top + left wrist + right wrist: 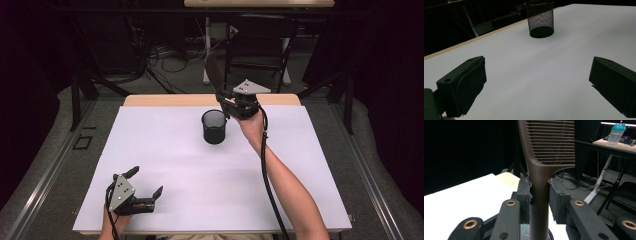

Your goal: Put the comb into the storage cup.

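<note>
My right gripper (223,98) hangs just behind and right of a black mesh cup (214,127) at the table's far middle. It is shut on the handle of a dark brown comb (214,70), which stands upright with its teeth on top. In the right gripper view both pads press the comb (539,177) handle, and a bit of mesh (524,230) shows below. I cannot tell whether the handle's lower end reaches into the cup. My left gripper (147,181) rests near the front left, open, with nothing between its fingers. The cup (541,20) stands far ahead of that left gripper (537,77).
A white sheet (175,170) covers the table, with a wooden edge (165,100) at the back. Beyond it are a folding chair (260,45), floor cables (165,57) and a desk with a bottle (615,135). Metal rails (45,175) run along both sides.
</note>
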Motion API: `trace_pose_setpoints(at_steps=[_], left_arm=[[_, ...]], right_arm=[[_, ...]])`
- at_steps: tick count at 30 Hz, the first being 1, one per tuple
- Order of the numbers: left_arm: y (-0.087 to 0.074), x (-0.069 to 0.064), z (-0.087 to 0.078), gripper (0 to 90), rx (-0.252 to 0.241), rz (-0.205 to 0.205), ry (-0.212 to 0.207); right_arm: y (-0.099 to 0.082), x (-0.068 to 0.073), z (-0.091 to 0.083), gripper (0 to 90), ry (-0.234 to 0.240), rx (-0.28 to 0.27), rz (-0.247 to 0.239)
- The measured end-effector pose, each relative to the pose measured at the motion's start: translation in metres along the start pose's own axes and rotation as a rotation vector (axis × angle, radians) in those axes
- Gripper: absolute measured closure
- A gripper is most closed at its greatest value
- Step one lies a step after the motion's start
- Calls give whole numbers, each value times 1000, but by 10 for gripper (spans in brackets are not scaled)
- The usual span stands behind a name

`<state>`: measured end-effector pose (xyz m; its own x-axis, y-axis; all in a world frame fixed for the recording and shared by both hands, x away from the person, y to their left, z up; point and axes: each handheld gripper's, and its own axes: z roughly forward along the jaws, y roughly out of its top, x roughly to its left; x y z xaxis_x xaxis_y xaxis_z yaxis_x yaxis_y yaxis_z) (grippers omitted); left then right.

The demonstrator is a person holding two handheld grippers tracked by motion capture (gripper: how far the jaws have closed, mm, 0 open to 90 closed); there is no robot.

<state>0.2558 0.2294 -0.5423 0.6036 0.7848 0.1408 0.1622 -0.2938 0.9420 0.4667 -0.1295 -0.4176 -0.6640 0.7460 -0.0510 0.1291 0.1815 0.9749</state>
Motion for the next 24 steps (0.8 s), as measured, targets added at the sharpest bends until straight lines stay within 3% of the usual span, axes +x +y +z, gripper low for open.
trace_pose_setpoints(at_steps=[24], left_arm=[[0, 0, 0, 11, -3, 0, 2]], right_arm=[[-3, 2, 16, 724, -7, -8, 16]])
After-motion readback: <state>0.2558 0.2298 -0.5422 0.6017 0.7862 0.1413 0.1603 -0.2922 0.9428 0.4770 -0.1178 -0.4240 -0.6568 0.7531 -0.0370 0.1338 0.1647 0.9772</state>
